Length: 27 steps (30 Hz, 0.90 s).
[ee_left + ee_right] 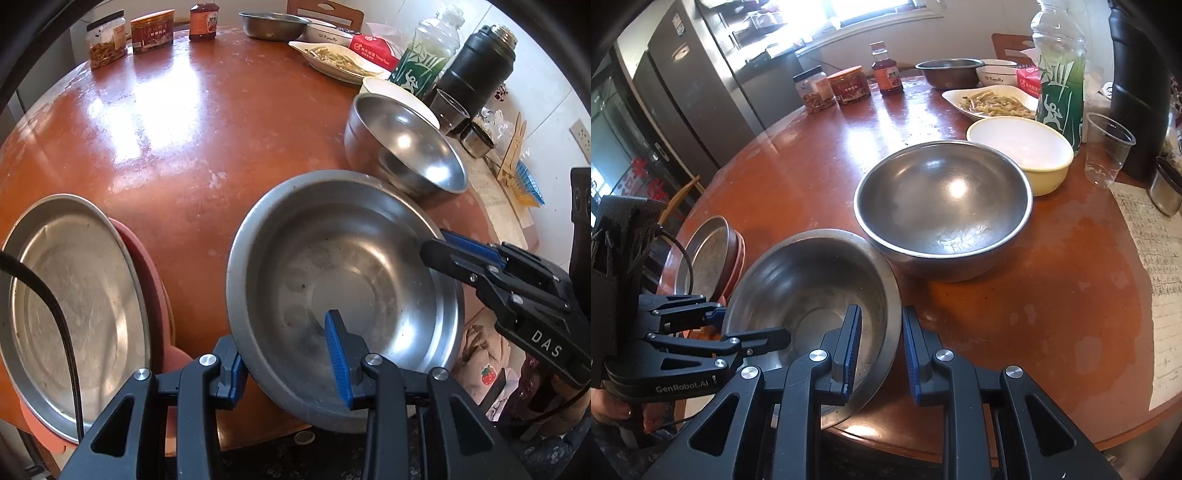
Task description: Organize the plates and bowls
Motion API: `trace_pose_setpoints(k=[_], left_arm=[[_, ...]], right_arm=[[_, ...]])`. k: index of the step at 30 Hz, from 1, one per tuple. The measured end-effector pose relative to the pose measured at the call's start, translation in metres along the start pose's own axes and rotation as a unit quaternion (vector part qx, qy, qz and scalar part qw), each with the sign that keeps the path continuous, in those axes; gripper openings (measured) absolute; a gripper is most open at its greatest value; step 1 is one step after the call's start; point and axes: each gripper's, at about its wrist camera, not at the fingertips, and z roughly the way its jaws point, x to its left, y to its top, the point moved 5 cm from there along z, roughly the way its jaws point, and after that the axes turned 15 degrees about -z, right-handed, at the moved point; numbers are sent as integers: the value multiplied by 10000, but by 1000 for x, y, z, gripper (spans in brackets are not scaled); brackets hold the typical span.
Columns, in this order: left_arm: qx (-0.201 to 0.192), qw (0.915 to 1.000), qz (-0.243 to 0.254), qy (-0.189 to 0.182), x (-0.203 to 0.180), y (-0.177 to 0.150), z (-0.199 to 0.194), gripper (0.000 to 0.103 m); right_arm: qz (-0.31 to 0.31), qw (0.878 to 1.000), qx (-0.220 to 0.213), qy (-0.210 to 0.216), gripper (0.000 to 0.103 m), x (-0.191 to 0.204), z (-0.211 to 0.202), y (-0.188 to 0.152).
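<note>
A shallow steel bowl (pixel 351 266) (pixel 812 280) hangs tilted over the near edge of the round red-brown table (pixel 166 129), held from two sides. My left gripper (pixel 282 332) (pixel 753 325) is shut on its near-left rim, one finger inside and one outside. My right gripper (pixel 882 311) (pixel 437 242) is shut on the opposite rim in the same way. A bigger steel bowl (pixel 406 147) (pixel 942 199) sits just beyond it. To the left, a steel plate (pixel 74 288) (pixel 709 251) rests on stacked red plates (pixel 147 277).
A yellow bowl (pixel 1019 147) stands behind the big steel bowl. Farther back are a plate of food (pixel 993 101), a green bottle (pixel 1060 81), a plastic cup (pixel 1106 151), a steel basin (pixel 949 72), jars (pixel 816 90) and a sauce bottle (pixel 886 72). Paper (pixel 1160 258) covers the right edge.
</note>
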Motion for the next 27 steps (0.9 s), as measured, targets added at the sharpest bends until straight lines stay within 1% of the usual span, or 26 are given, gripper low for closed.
trace_pose_setpoints(k=[5, 7, 8, 12, 14, 19, 25, 26, 27], left_arm=[[-20, 10000, -15, -65, 2, 4, -2, 38], [-56, 10000, -13, -48, 4, 6, -4, 39], [-96, 10000, -3, -9, 4, 6, -5, 39], [-181, 9998, 0, 35, 7, 8, -10, 40], [-239, 9997, -13, 50, 9, 10, -13, 42], [-410, 9990, -10, 165, 11, 14, -19, 45], [-565, 9983, -92, 119, 15, 16, -31, 48], [-592, 9981, -104, 113, 16, 17, -34, 49], [-625, 9979, -127, 95, 17, 19, -36, 49]], right_arm=[[94, 9999, -20, 100, 28, 0, -2, 2], [114, 9998, -86, 127, 33, 0, -5, 3], [132, 9998, -103, 132, 37, 0, -5, 4], [149, 9997, -156, 87, 38, -1, -9, 7], [185, 9997, -171, 72, 39, -2, -10, 8], [266, 9994, -211, 74, 44, -6, -13, 7], [327, 9991, -257, 7, 45, -11, -19, 4], [345, 9991, -265, -11, 45, -12, -20, 4], [364, 9990, -275, -22, 49, -13, -21, 3]])
